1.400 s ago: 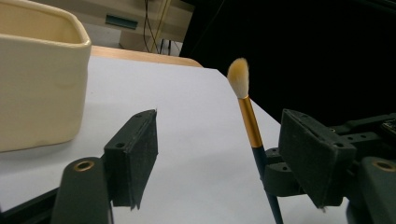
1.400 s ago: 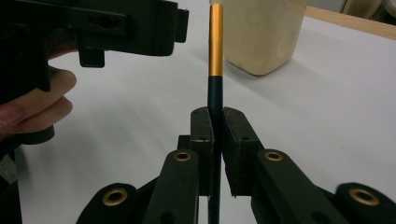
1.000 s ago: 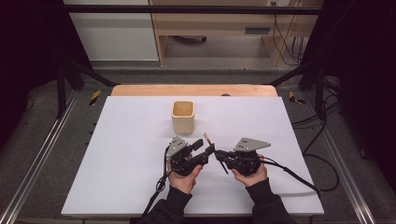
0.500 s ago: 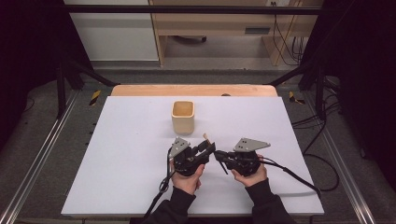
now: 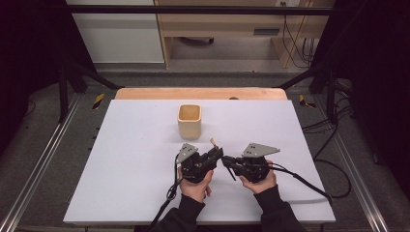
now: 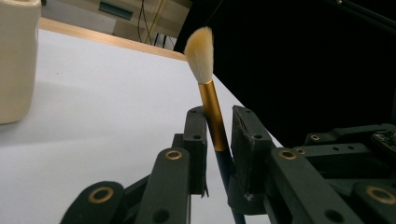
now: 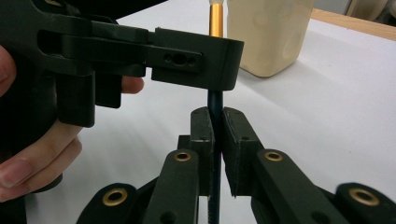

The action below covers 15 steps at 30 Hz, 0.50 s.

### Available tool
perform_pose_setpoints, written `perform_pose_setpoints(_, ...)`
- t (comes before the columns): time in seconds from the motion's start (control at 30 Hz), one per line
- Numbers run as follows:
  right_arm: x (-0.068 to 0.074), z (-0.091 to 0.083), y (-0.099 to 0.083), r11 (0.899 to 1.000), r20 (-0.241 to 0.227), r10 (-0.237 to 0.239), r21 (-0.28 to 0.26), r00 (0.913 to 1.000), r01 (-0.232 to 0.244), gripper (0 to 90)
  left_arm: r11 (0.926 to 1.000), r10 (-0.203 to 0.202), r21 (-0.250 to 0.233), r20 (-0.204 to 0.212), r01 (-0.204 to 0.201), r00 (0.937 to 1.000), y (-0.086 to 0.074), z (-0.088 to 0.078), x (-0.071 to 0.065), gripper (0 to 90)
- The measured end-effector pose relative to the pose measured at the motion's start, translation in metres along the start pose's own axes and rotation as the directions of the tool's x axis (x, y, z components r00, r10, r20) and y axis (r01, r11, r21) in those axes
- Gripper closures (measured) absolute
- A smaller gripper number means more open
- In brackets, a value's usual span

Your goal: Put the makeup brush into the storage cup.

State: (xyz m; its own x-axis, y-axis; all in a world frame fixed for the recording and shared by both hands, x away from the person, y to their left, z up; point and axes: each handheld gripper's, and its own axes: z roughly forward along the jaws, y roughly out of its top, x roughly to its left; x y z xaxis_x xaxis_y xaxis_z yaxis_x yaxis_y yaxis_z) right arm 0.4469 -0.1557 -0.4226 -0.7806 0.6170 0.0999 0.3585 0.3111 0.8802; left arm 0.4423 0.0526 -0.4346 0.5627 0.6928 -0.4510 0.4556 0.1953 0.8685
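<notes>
A white table top [image 5: 125, 159] with a wooden far edge filled the middle of the high view, with grey floor, metal rails and cables around it. A cream square cup [image 5: 189, 121] stood upright near the middle of the far half. Nearer the person, two hands met close together: the left gripper [image 5: 216, 155] pointed right and the right gripper [image 5: 227, 161] pointed left, their tips nearly touching. A small makeup brush [image 5: 213, 142] stood up between them, its pale tip rising just above the left gripper.

In the left gripper view, the brush [image 6: 211, 100] stood nearly upright, with fluffy cream bristles on top, a gold ferrule below and a dark handle under that. The left gripper [image 6: 219, 133] had the lower end of the ferrule between its pads. Its jaws had just been closing, and the near pad lay against the ferrule, while a thin gap showed on the other side. The cup [image 6: 16, 60] stood at the far left on the table.

In the right gripper view, the right gripper [image 7: 217, 135] was clamped tight on the dark handle [image 7: 215, 107], lower down than the left one, which crossed above from the left side. The gold ferrule [image 7: 215, 21] rose over it, with the cup [image 7: 268, 35] just behind.
</notes>
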Motion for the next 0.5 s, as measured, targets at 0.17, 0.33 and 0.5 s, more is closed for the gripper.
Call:
perform_pose_setpoints(0.17, 0.0005, 0.0002, -0.0001, 1.000, -0.003, 0.001, -0.003, 1.0000, -0.001, 83.0, 0.9998, -0.018, -0.007, 0.019, 0.018, 0.9997, -0.0003, -0.0002, -0.0010, 81.7)
perform_pose_setpoints(0.33, 0.0010, -0.0005, 0.0000, 1.000, -0.008, 0.001, -0.011, 1.0000, -0.001, 82.7, 0.9999, -0.002, -0.014, 0.020, 0.002, 0.9998, 0.0004, -0.0010, -0.0031, 82.8)
perform_pose_setpoints(0.5, 0.0010, -0.0025, 0.0008, 1.000, -0.008, 0.005, -0.021, 1.0000, -0.005, 79.7, 0.9997, 0.022, -0.007, 0.007, -0.022, 0.9997, 0.0027, -0.0023, -0.0013, 82.9)
